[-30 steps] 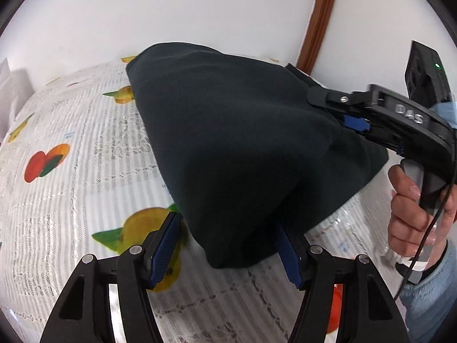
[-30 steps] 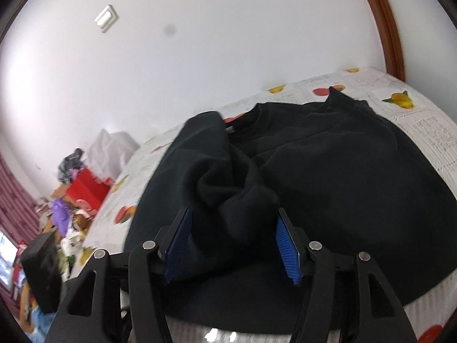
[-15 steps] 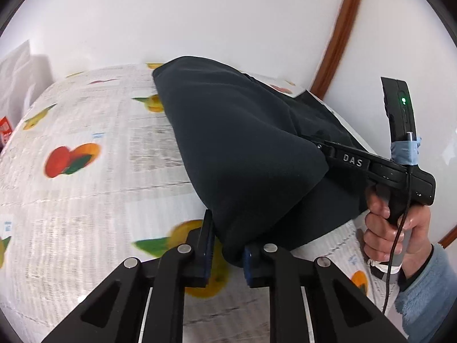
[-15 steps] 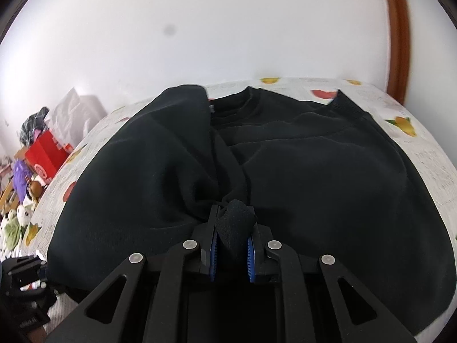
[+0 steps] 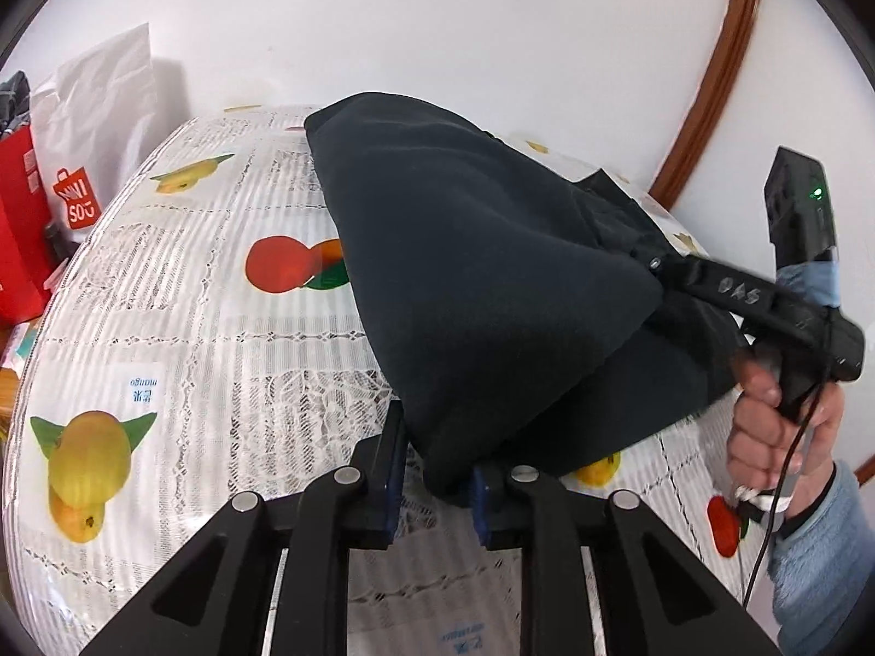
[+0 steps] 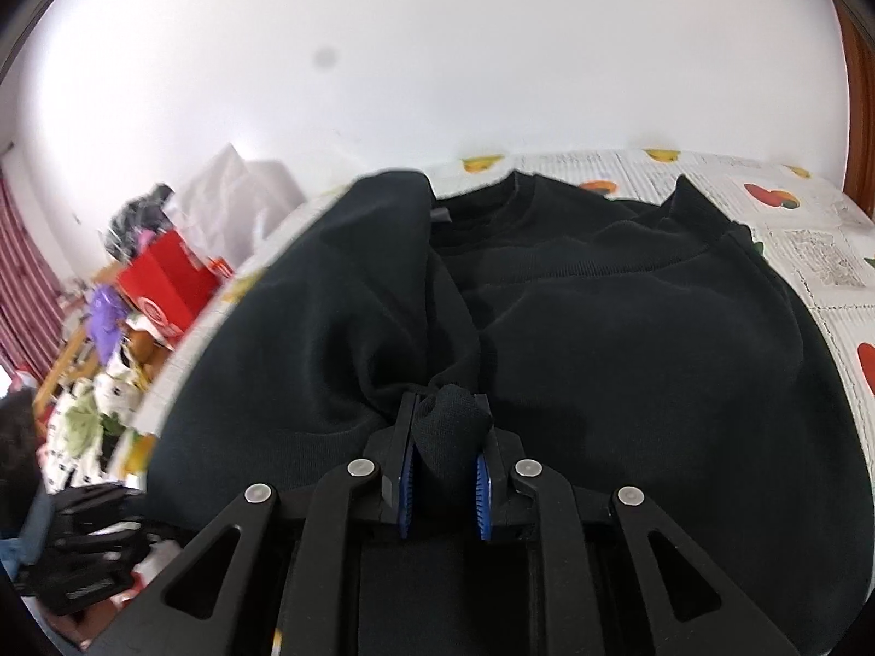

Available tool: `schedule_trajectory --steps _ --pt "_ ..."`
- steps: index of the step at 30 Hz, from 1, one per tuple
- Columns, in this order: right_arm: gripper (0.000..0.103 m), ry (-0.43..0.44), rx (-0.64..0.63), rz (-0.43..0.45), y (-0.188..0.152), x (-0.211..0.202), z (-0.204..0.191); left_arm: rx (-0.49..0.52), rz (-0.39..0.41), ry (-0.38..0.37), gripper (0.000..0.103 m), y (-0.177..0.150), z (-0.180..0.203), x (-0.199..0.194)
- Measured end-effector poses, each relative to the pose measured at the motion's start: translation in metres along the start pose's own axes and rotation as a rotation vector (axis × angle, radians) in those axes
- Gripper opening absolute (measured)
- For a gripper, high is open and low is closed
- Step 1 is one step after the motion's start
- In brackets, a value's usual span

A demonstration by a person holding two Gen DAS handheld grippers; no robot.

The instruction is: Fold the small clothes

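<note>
A black sweatshirt (image 5: 481, 284) lies on a table with a fruit-print cloth (image 5: 219, 328). My left gripper (image 5: 435, 478) is shut on its near bottom corner and holds that corner lifted. My right gripper (image 6: 443, 470) is shut on a bunched fold of the sweatshirt (image 6: 601, 339) near its middle; the collar shows beyond. In the left wrist view the right gripper (image 5: 656, 265) comes in from the right, its tips buried in the raised cloth, held by a hand. The lifted side forms a tent over the rest.
A white wall and a brown door frame (image 5: 711, 82) stand behind the table. A white Miniso bag (image 5: 93, 126) and a red bag (image 6: 164, 279) stand past the table's left end, with clutter on the floor (image 6: 93, 382). The left gripper's body shows low left in the right wrist view (image 6: 87, 546).
Both grippers closed from open onto the sweatshirt about a second ago. Since then both have lifted the cloth and carried it a little across the table.
</note>
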State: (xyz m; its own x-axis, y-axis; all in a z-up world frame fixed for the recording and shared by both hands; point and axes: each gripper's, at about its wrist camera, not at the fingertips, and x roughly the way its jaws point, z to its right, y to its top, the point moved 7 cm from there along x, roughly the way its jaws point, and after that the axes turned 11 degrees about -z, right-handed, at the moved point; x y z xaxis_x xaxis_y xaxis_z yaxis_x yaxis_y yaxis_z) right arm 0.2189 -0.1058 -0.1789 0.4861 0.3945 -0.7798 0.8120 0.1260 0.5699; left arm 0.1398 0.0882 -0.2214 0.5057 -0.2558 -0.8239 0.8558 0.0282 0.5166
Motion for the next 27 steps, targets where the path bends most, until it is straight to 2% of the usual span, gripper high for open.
schedule_trajectory --steps 2,3,4,5,8,10,12,13,15,16,18,21,24,26,27 --pt "0.031 0.031 0.012 0.0 -0.001 -0.009 -0.002 0.005 0.004 -0.014 0.025 -0.004 0.002 -0.003" --pt "0.035 0.064 0.016 -0.021 -0.001 -0.01 -0.004 0.007 0.004 -0.022 0.034 -0.006 0.005 -0.007" --pt "0.037 0.085 0.02 -0.029 -0.001 -0.01 -0.005 0.01 0.002 -0.027 0.047 -0.006 0.007 -0.006" --pt "0.039 0.095 0.031 -0.031 0.0 -0.009 -0.006 0.014 0.001 -0.026 0.053 -0.006 0.011 -0.006" --pt "0.044 0.114 0.07 -0.045 0.001 0.001 -0.005 0.024 -0.011 0.004 0.055 0.004 0.024 0.003" --pt "0.047 0.124 0.096 -0.058 0.003 0.013 -0.007 0.023 -0.051 0.035 0.055 0.009 0.032 0.018" --pt "0.048 0.126 0.121 -0.067 0.004 0.024 -0.009 0.036 -0.039 0.081 0.057 0.011 0.035 0.024" --pt "0.048 0.119 0.139 -0.062 0.006 0.028 -0.009 0.044 -0.041 0.108 0.059 0.011 0.037 0.025" --pt "0.034 0.105 0.135 -0.043 0.008 0.027 -0.011 0.041 -0.041 0.115 0.059 0.012 0.038 0.026" --pt "0.017 0.091 0.109 -0.025 0.011 0.023 -0.012 0.037 -0.04 0.112 0.059 0.011 0.037 0.025" --pt "0.015 0.094 0.062 0.017 0.014 0.007 -0.012 0.03 -0.041 0.114 0.059 0.012 0.036 0.025" --pt "0.014 0.096 0.019 0.161 0.016 -0.04 -0.003 0.028 -0.043 0.118 0.059 0.013 0.037 0.025" --pt "0.014 0.057 0.045 0.284 0.005 -0.083 0.022 0.026 -0.043 0.112 0.06 0.014 0.038 0.024" --pt "0.014 0.016 0.092 0.285 -0.005 -0.092 0.043 0.035 -0.045 0.11 0.061 0.014 0.04 0.024" --pt "0.014 0.0 0.116 0.258 -0.012 -0.09 0.053 0.04 -0.046 0.114 0.061 0.014 0.041 0.024"
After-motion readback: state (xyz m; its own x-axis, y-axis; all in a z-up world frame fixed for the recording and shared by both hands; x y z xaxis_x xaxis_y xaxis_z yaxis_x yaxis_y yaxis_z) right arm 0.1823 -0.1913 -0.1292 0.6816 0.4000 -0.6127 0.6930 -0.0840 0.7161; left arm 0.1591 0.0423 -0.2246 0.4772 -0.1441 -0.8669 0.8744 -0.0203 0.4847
